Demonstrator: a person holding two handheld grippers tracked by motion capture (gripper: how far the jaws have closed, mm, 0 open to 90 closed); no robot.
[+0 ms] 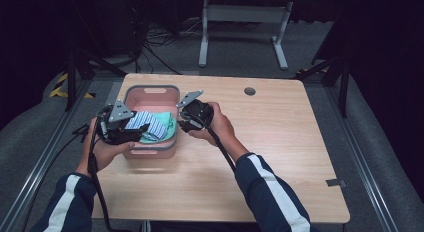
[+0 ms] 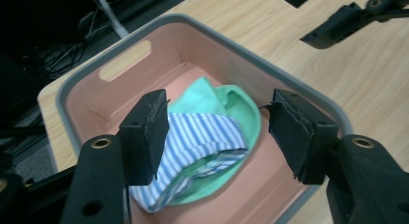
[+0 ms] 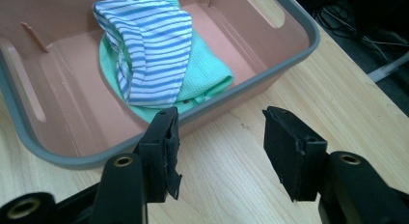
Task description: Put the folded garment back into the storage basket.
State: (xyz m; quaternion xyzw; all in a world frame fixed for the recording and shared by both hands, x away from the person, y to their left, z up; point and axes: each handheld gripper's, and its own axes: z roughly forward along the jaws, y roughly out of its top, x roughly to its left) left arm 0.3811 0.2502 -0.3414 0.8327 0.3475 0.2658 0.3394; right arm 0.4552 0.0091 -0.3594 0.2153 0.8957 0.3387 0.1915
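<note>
A pink bin (image 1: 151, 92) with a grey rim stands on the left part of the wooden table (image 1: 270, 142). Inside it lies a folded blue-and-white striped cloth (image 1: 146, 124) on top of a mint green cloth (image 1: 167, 123). My left gripper (image 1: 131, 133) hangs open above the bin's left side, its jaws spread over the striped cloth (image 2: 202, 137) with nothing between the pads. My right gripper (image 1: 184, 123) is open just outside the bin's right rim (image 3: 270, 72), above bare table, and the striped cloth (image 3: 149, 55) and green cloth (image 3: 205, 72) lie beyond it.
The bin (image 2: 115, 69) has handle slots in its end walls. A round grommet hole (image 1: 249, 91) sits at the table's far edge. The table's right half is bare wood. Beyond the table are cables and a white stand (image 1: 243, 14) on the dark floor.
</note>
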